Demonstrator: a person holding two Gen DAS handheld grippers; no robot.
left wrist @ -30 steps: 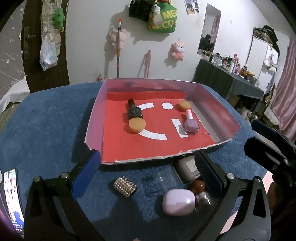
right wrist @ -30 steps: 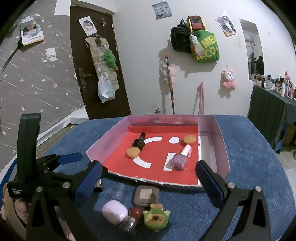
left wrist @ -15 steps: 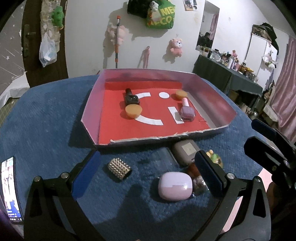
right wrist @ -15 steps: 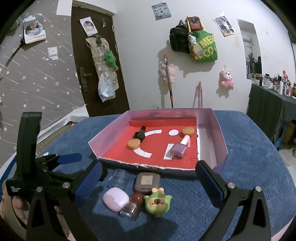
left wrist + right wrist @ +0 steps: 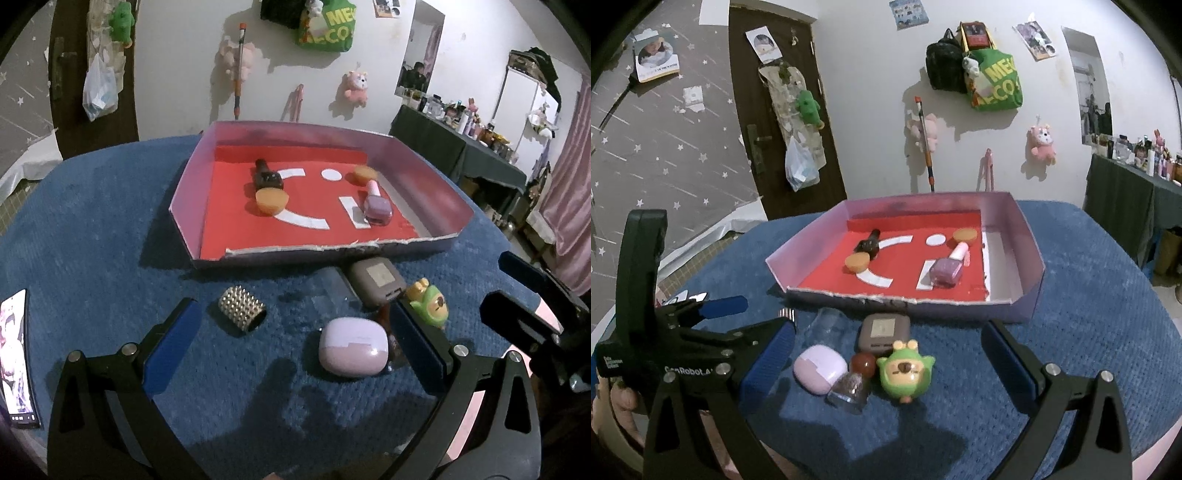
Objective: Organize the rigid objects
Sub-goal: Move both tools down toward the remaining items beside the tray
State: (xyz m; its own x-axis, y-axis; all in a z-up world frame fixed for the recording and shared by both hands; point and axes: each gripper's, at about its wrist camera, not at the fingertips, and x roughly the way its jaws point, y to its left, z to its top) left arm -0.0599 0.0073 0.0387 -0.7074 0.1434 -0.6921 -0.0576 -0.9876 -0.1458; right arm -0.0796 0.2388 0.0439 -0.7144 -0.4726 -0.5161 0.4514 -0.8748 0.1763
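Small rigid items clustered on blue textured table (image 5: 92, 229), at 6 o'clock of the tray.
Cardboard tray (image 5: 424, 173), pale pink walls, red floor, holds two nail polish bottles and two orange caps. Outside it: studded metal cylinder (image 5: 242, 311), glossy lilac case (image 5: 352, 347), grey square case (image 5: 376, 282), green figurine (image 5: 905, 371). Left gripper (image 5: 295, 345) and right gripper (image 5: 886, 360) both spread wide, empty. White wall with hung plush toys at 12 o'clock.

A lilac case (image 5: 353, 347), studded cylinder (image 5: 242, 311) and green figurine (image 5: 905, 370) (upright) lie before the red-floored tray (image 5: 188, 192).
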